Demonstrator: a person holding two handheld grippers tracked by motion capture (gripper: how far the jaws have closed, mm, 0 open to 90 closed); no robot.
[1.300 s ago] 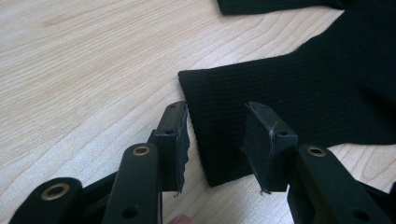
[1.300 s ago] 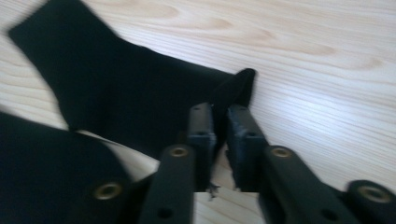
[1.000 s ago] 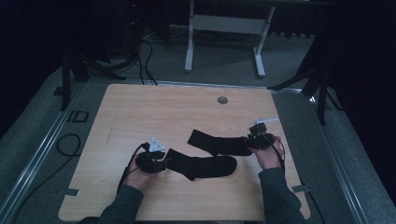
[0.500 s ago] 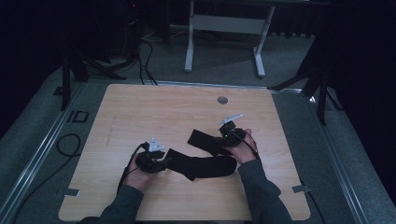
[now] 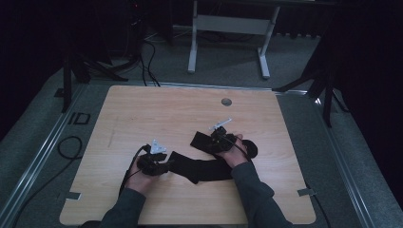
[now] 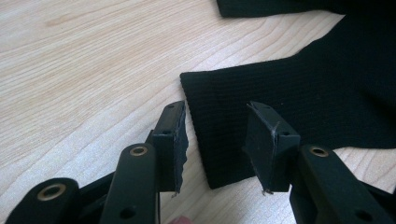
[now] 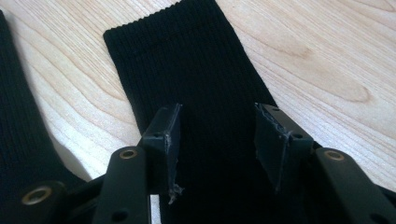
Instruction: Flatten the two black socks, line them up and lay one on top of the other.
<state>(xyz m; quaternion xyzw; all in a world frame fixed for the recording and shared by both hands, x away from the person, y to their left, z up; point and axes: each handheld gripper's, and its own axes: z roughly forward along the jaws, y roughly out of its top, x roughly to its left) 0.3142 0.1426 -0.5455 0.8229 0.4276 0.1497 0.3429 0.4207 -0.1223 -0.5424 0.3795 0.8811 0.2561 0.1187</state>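
Two black socks lie on the wooden table point(image 5: 142, 114). The near sock point(image 5: 204, 170) lies crosswise with its cuff toward my left gripper point(image 5: 159, 165). In the left gripper view that cuff point(image 6: 289, 93) lies flat between and beyond the open jaws of my left gripper point(image 6: 215, 135), with the pads apart on either side of its corner. The far sock point(image 5: 199, 140) runs under my right gripper point(image 5: 217, 141). In the right gripper view, my right gripper point(image 7: 217, 135) hovers open over this ribbed sock point(image 7: 177, 56), whose cuff end points away. The other sock point(image 7: 14, 135) shows at that view's left edge.
A round grommet point(image 5: 226, 101) sits in the table near its far edge. Cables trail from the left gripper over the table's near left. A desk frame point(image 5: 228, 28) and stands point(image 5: 328, 90) stand on the carpet beyond the table.
My right gripper has moved left along the far sock, from its right end to a spot near its cuff. The left gripper has stayed at the near sock's cuff.
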